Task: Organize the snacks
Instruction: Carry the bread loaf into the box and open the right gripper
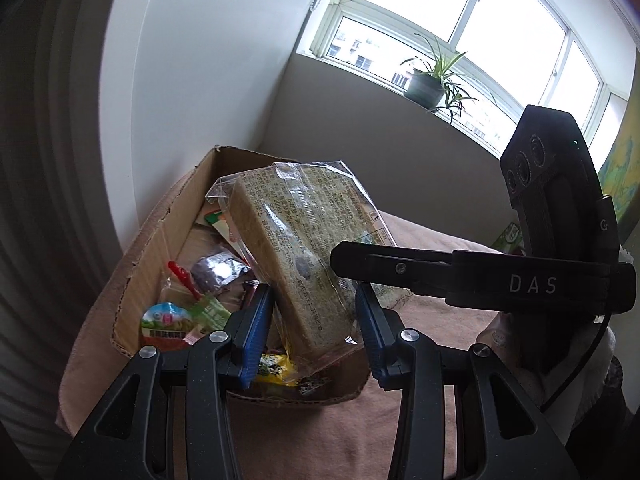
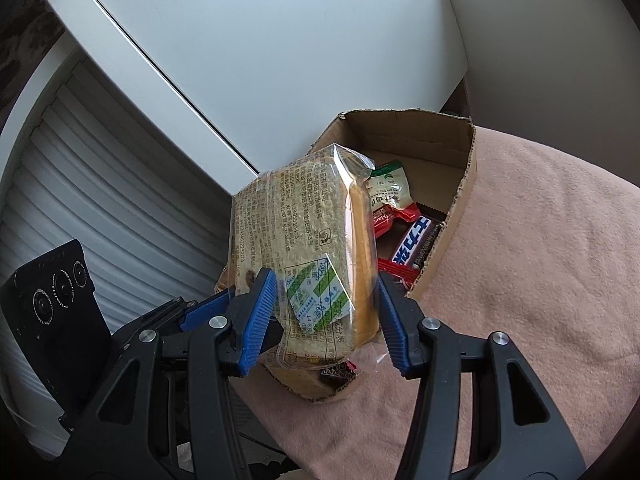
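While a pink blanket [image 2: 540,240] covers the wide surface, a cardboard box [image 1: 160,236] stands on it near the white wall [image 1: 200,60], its top open. Far to the right, a potted plant [image 1: 430,80] stands on the window sill.

Above the box, a bread pack [image 1: 296,248] in clear wrap is held tilted, and both grippers grip it at its near end. The left gripper [image 1: 314,322] presses its blue pads on the two sides of the pack. The right gripper [image 2: 328,316] does the same, with a small white and green sachet [image 2: 316,298] visible inside the wrap between its pads. In the left wrist view, the right gripper's black finger crosses just to the right of the pack.

Inside the box lie smaller snacks: a blue and white bar [image 2: 416,246], a red packet [image 2: 394,216], a silver wrapper [image 1: 218,270] and a yellow packet [image 1: 276,372].
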`<state>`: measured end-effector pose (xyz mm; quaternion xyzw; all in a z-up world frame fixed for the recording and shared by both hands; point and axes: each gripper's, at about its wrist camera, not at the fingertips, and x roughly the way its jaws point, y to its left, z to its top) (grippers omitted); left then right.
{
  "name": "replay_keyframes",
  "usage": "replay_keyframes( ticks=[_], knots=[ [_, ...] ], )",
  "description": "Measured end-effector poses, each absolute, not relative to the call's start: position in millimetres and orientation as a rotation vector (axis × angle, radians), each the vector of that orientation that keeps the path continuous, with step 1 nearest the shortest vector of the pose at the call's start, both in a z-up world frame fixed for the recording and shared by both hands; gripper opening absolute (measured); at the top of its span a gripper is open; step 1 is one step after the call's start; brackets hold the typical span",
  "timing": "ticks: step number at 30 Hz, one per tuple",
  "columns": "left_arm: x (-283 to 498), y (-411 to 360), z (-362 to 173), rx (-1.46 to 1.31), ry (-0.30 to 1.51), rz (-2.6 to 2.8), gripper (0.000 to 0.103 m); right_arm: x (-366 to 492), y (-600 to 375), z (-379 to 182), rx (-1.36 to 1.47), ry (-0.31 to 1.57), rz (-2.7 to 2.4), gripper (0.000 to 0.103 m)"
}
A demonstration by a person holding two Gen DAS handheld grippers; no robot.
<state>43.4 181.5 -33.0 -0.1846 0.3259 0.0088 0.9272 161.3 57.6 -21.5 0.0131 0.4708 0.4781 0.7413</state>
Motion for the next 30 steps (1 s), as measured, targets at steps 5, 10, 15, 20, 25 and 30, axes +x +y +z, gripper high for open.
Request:
replay_keyframes(
  ticks=[5,10,15,20,25,30],
  knots=[
    [50,186,-36,-0.362,0.675,0.035,0.041,166,60,-26,0.038,1.052,1.052,0.053],
    [63,184,-41,-0.285,0.693,0.114,0.040,180,61,-25,0.059,1.039,1.004,0.053],
    [63,186,-43,-0.261,0.687,0.152,0.040,184,57,-24,0.047,1.023,0.981,0.053],
    [61,186,-41,-0.253,0.683,0.153,0.040,178,54,-19,0.000,0.993,0.972,0.059],
    [59,184,-40,-0.247,0.686,0.162,0.043,177,52,-17,-0.004,0.973,0.963,0.066],
    [56,183,-39,-0.249,0.684,0.170,0.053,175,49,-15,-0.021,0.960,0.952,0.075]
  ],
)
